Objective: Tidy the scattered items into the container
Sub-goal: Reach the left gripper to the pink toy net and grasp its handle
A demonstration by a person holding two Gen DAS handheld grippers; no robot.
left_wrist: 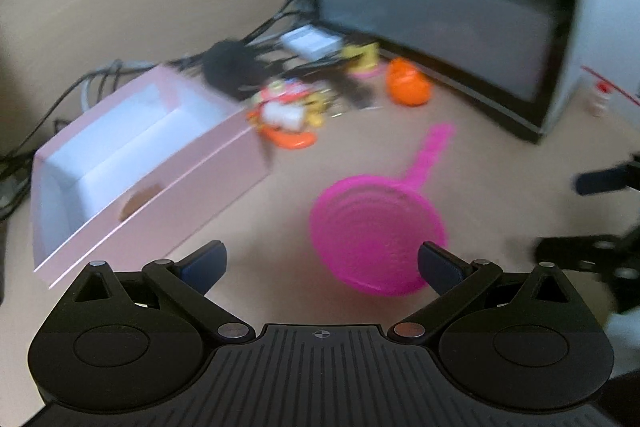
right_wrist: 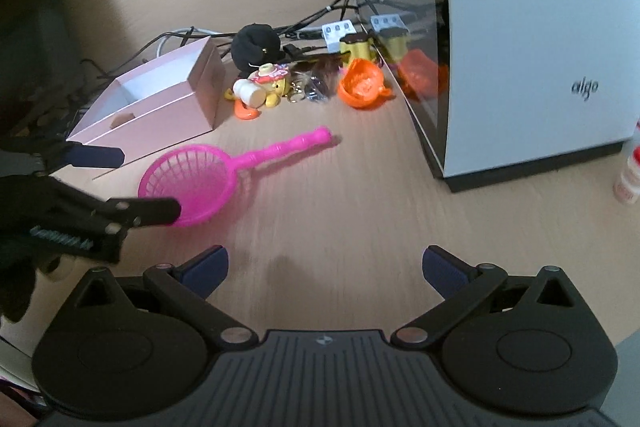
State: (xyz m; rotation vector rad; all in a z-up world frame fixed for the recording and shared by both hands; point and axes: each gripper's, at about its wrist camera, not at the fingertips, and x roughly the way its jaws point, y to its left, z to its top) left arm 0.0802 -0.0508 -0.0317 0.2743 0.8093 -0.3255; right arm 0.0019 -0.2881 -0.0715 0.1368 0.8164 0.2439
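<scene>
Pink strainer (right_wrist: 188,183) lies just beside the box (right_wrist: 160,99), both grippers (left_wrist: 322,267) (right_wrist: 324,267) spread wide and empty; its rounded basket could skid away under a careless pinch.

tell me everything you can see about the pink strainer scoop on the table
The pink strainer scoop looks like glossy magenta plastic: a round slatted basket with a long ridged handle. It lies loose on the wooden table, basket mouth facing up, handle pointing away towards the orange toy. It sits in front of the pink box, not inside it and apparently not touching it. The left gripper has one finger in front of the basket's rim and the other beyond it; whether they touch it is unclear.
</scene>
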